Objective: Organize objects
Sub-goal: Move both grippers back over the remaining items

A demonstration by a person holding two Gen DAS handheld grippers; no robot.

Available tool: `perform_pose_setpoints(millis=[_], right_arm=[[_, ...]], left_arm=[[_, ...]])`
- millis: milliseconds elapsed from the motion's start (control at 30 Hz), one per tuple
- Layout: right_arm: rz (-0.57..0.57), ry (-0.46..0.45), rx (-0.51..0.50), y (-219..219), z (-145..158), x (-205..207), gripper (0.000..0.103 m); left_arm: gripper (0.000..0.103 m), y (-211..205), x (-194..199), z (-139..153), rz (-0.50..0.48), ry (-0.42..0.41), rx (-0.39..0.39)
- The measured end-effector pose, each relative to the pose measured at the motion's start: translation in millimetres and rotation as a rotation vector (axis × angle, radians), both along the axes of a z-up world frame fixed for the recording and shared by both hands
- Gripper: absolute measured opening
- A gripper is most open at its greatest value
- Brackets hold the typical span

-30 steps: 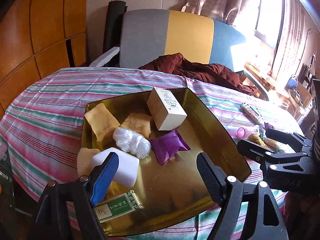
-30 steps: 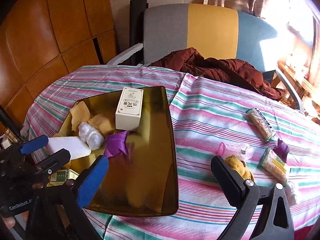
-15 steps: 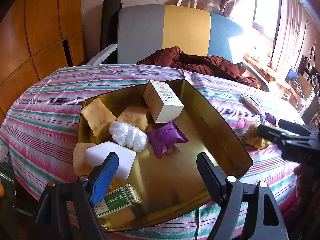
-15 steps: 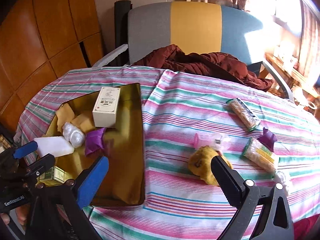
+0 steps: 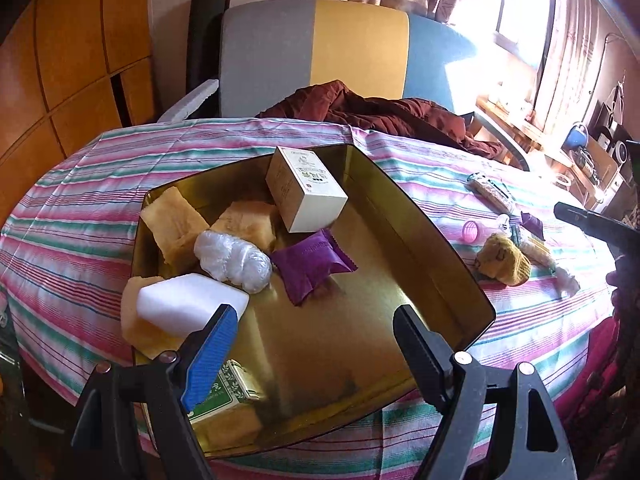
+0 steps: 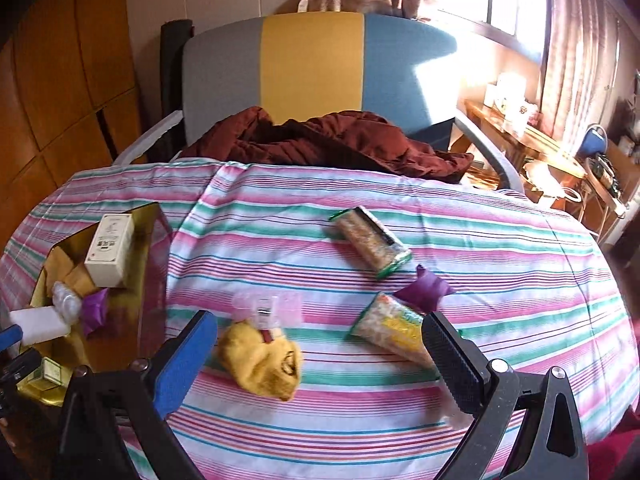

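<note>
Gold tray (image 5: 440,240) on table's left part, holding box, sponges, purple sachet | yellow cloth (image 6: 260,356), snack packs loose on striped tablecloth (image 6: 480,240) | left hand-held gripper (image 5: 316,336) and right hand-held gripper (image 6: 320,344) jaws apart, empty | chair (image 6: 312,64), sunlit window behind.

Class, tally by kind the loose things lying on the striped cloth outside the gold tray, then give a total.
Snack packets: 2
Purple pouch: 1
Pink plastic item: 1
Yellow soft toy: 1
Clear-wrapped white bundle: 1
Total: 6
</note>
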State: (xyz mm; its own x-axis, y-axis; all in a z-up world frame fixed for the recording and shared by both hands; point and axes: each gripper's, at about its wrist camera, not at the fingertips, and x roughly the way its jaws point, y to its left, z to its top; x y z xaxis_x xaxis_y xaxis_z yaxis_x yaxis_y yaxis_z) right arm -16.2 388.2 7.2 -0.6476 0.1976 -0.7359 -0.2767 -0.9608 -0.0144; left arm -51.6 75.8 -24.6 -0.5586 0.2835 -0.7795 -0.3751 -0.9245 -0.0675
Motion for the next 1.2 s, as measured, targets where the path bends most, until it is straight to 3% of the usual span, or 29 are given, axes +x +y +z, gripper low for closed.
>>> perform_pose_setpoints(millis=[233, 433, 567, 733, 1200], right_arm=[[-0.066, -0.016, 0.002, 49.4, -18.7, 7.9, 0.103], [-0.117, -0.063, -0.174, 77.6, -47.4, 10.5, 0.103], [-0.072, -0.074, -0.269, 74.7, -53.7, 6.4, 0.103], [-0.013, -0.111, -0.304, 62.6, -61.9, 1.0, 0.103], [0.068, -0.183, -0.361, 26.7, -77.9, -17.2, 0.103]], left_arm=[[0.082, 10.7, 1.2, -4.6, -0.029, -0.018, -0.025], [0.082, 23.4, 1.1, -11.0, -0.05, -0.04, -0.044], [0.082, 33.4, 2.3, -16.3, -0.069, -0.052, -0.058], [0.082, 42.1, 5.1, -22.4, -0.09, -0.06, -0.093], [0.082, 39.6, 2.6, -26.0, -0.087, -0.083, -0.067]])
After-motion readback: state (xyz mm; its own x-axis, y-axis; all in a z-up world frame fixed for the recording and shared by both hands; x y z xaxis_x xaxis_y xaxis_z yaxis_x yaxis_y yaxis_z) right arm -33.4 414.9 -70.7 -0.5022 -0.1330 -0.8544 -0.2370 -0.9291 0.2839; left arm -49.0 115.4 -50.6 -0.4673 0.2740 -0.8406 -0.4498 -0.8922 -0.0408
